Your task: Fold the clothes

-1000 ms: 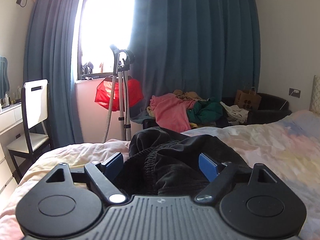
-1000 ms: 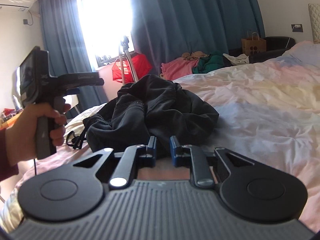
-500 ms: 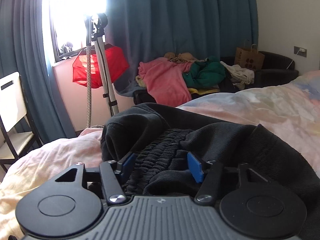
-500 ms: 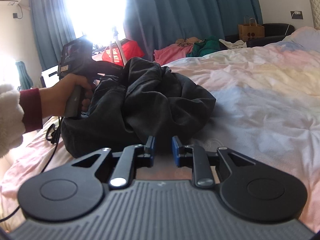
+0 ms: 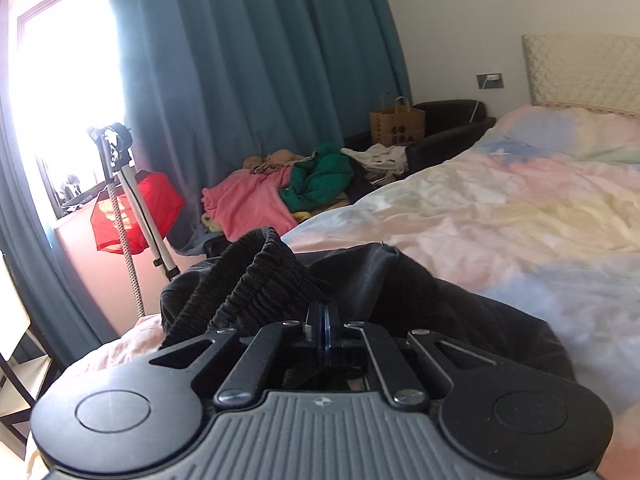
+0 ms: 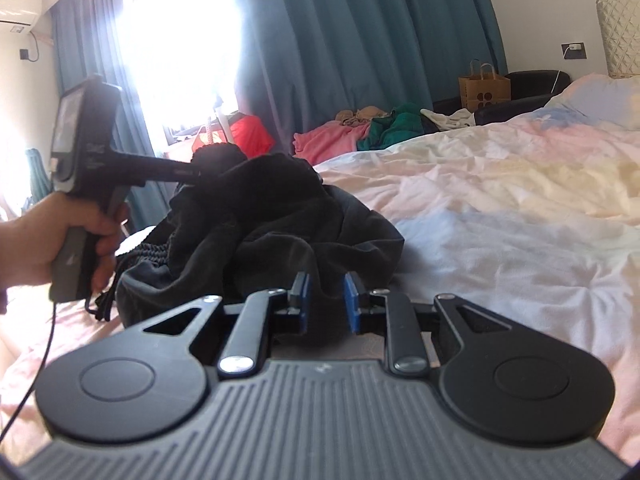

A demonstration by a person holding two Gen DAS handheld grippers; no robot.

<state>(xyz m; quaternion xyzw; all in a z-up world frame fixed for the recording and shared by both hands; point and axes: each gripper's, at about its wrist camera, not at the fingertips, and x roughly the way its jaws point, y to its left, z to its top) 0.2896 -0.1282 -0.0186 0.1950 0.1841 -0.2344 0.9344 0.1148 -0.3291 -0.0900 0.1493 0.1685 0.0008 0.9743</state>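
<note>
left gripper (image 5: pixel 320 326): pinched onto ribbed waistband of crumpled black garment (image 6: pixel 280 216) | right gripper (image 6: pixel 326 300): jaws slightly apart around garment's near edge | garment: heaped on pastel bedsheet (image 6: pixel 500 216)

No words, brands or numbers can be read anywhere. The brown paper bag (image 5: pixel 397 120), far beyond the jaws and to their right, carries only dark round shapes (a printed pattern, not letters).
</note>
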